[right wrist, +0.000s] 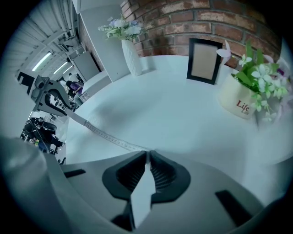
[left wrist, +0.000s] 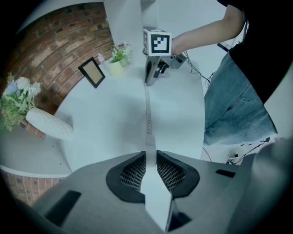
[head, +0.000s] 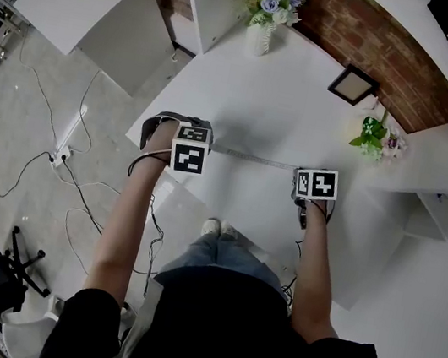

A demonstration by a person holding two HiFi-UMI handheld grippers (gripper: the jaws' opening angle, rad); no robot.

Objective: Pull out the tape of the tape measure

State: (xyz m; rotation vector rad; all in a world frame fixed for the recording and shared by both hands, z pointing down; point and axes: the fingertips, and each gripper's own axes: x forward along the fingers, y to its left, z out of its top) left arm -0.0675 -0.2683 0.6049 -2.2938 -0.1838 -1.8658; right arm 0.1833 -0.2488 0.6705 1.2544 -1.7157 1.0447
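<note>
A thin white measuring tape [head: 253,158] stretches taut just above the white table [head: 261,112] between my two grippers. The left gripper [head: 209,147] is shut on the tape measure's white end [left wrist: 149,183], which fills the gap between its jaws. From there the tape [left wrist: 148,114] runs straight to the right gripper [left wrist: 150,78]. My right gripper [head: 301,174] is shut on the tape's other end; its jaws stand almost together at the tip. In the right gripper view the tape [right wrist: 110,138] leads away left to the left gripper [right wrist: 51,98].
On the far side of the table stand a vase of flowers [head: 266,14], a dark picture frame [head: 352,85] and a small potted plant [head: 374,137]. A brick wall [head: 376,46] runs behind. Cables and a power strip [head: 64,150] lie on the floor at left.
</note>
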